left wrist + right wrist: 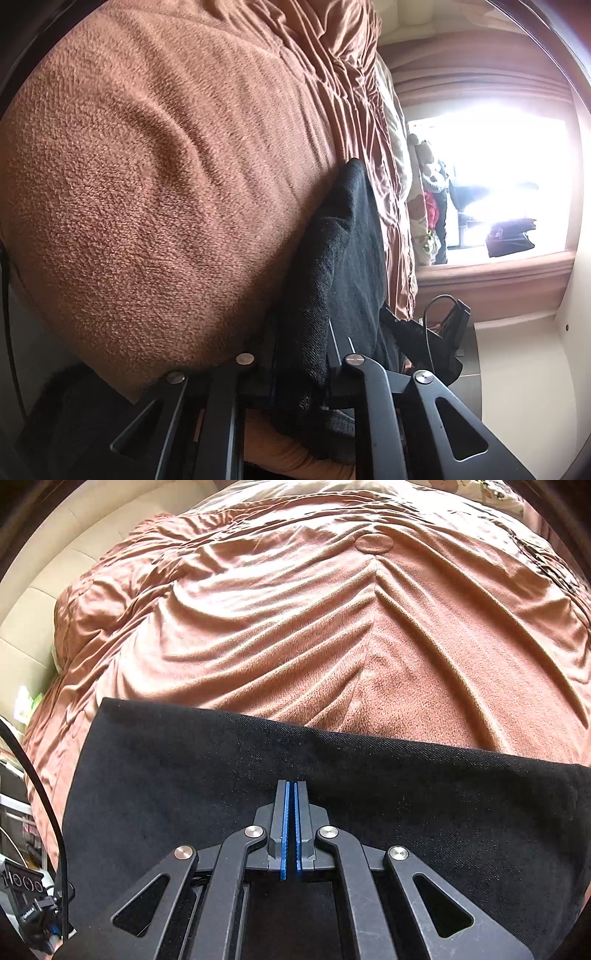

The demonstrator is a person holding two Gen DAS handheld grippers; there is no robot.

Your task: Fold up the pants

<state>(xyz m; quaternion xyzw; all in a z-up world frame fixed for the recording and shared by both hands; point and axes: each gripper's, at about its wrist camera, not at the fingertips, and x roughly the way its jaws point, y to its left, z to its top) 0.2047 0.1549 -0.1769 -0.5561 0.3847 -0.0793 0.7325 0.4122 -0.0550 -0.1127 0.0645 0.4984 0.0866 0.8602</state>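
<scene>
The black pants (406,797) lie flat on a brown bedspread (295,627), their far edge straight across the right wrist view. My right gripper (292,786) is shut with nothing between its blue pads (284,830), and its tips rest just above or on the black cloth. In the left wrist view the camera is rolled sideways. My left gripper (306,354) is shut on a thick bunch of the black pants (332,251), which rise from between its fingers and hide the fingertips.
The brown bedspread (166,184) fills the left of the left wrist view, with pleated folds (332,74) farther off. A bright window (509,177) and a sill with dark items are at right. Cream floor tiles (48,565) and a cabled device (26,897) are at left.
</scene>
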